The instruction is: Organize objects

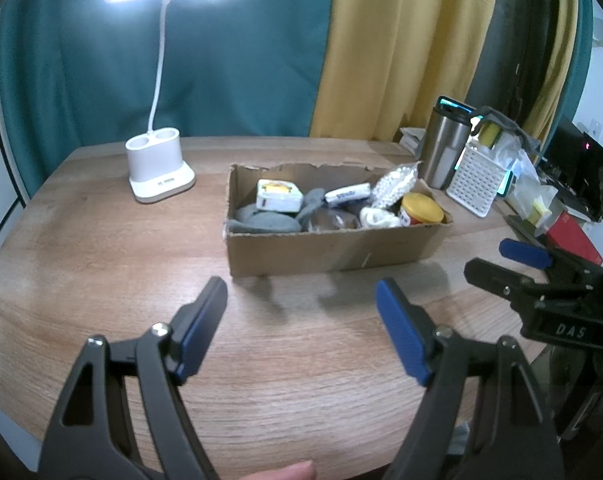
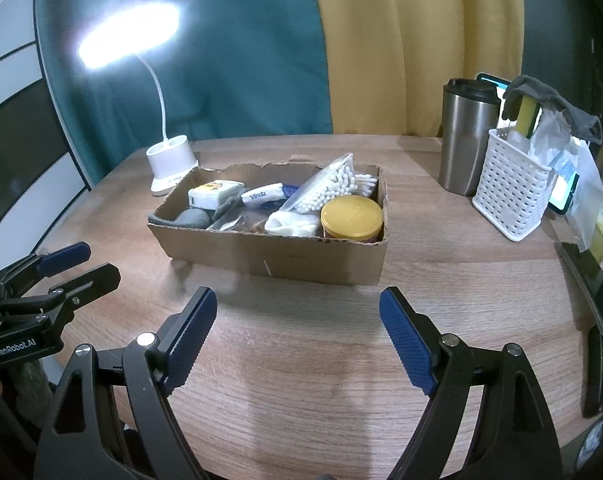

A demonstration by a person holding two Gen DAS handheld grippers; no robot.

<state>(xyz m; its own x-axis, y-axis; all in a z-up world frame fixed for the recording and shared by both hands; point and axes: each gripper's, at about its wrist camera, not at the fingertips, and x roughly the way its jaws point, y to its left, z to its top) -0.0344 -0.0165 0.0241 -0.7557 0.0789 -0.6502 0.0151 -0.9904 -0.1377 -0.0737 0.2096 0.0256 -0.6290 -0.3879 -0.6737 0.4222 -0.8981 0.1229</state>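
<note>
A torn cardboard box (image 1: 333,246) (image 2: 285,254) stands mid-table. It holds a yellow-lidded jar (image 1: 421,208) (image 2: 351,216), a bag of cotton swabs (image 2: 329,188), a tissue pack (image 1: 347,194) (image 2: 261,196), a white and yellow box (image 1: 277,196) (image 2: 213,196), a white sock roll (image 2: 293,224) and grey cloth (image 1: 265,222). My left gripper (image 1: 301,300) hovers open in front of the box, nothing between its blue pads. My right gripper (image 2: 297,312) is likewise open and empty, near the box's front wall. Each gripper shows at the edge of the other's view.
A lit white desk lamp (image 1: 157,172) (image 2: 169,164) stands left behind the box. To the right are a steel tumbler (image 1: 445,148) (image 2: 467,136), a white perforated basket (image 1: 477,182) (image 2: 509,192) stuffed with items, a phone and clutter by the table's right edge.
</note>
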